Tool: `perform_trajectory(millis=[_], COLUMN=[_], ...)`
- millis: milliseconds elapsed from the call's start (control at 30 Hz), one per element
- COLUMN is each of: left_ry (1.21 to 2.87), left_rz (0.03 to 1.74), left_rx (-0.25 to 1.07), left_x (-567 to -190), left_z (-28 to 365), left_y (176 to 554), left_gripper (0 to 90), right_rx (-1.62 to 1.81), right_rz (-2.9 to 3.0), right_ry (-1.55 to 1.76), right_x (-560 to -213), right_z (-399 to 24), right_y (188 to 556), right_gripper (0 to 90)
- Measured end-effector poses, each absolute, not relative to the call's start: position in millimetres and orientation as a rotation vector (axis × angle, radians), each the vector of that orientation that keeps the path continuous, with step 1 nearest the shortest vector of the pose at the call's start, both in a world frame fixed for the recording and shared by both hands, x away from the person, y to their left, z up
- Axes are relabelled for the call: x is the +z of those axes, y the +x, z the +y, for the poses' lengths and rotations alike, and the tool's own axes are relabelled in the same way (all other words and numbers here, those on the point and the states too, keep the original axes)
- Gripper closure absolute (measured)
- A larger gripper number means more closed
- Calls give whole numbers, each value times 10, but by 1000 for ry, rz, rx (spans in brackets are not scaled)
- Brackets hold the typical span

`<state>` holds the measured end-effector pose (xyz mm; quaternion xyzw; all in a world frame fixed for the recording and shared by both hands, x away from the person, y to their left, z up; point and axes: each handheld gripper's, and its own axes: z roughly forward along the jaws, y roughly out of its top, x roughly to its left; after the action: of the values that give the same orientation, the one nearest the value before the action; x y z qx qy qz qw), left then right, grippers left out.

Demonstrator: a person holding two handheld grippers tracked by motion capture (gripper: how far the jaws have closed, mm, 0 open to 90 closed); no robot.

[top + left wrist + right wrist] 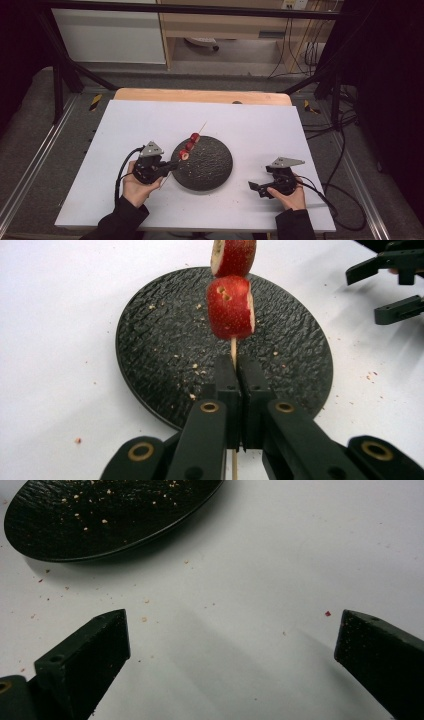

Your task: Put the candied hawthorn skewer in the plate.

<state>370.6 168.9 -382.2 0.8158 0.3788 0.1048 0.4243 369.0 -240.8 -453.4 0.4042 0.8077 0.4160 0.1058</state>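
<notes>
A thin wooden skewer (201,128) carries three red strawberry pieces (189,146) and slants up over the left rim of a round black textured plate (210,167). My left gripper (170,166) is shut on the skewer's lower end, just left of the plate. In the left gripper view the jaws pinch the skewer (233,347) below a strawberry piece (230,306), with the plate (150,350) behind. My right gripper (257,189) hovers open above the white table, right of the plate, with nothing between its jaws. Its own view has the two fingertips (105,635) wide apart and the plate's edge (125,540) at top left.
The white tabletop (150,120) has a wooden strip along its far edge. Crumbs lie scattered on the plate and on the table (225,595) around it. Black frame bars and cables stand around the table. My right gripper (395,285) appears at the top right of the left gripper view.
</notes>
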Motion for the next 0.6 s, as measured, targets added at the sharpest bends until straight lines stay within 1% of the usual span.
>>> perform_trajectory(millis=[600], left_ry=[2186], left_rz=[985], left_rx=[208], left_x=[-3960], left_z=[1350], left_y=[3960], left_gripper=[883], right_rx=[1234], right_rz=[2361], right_ry=[1213], right_x=[-4560], right_z=[-2505], right_y=[3660], right_gripper=[19])
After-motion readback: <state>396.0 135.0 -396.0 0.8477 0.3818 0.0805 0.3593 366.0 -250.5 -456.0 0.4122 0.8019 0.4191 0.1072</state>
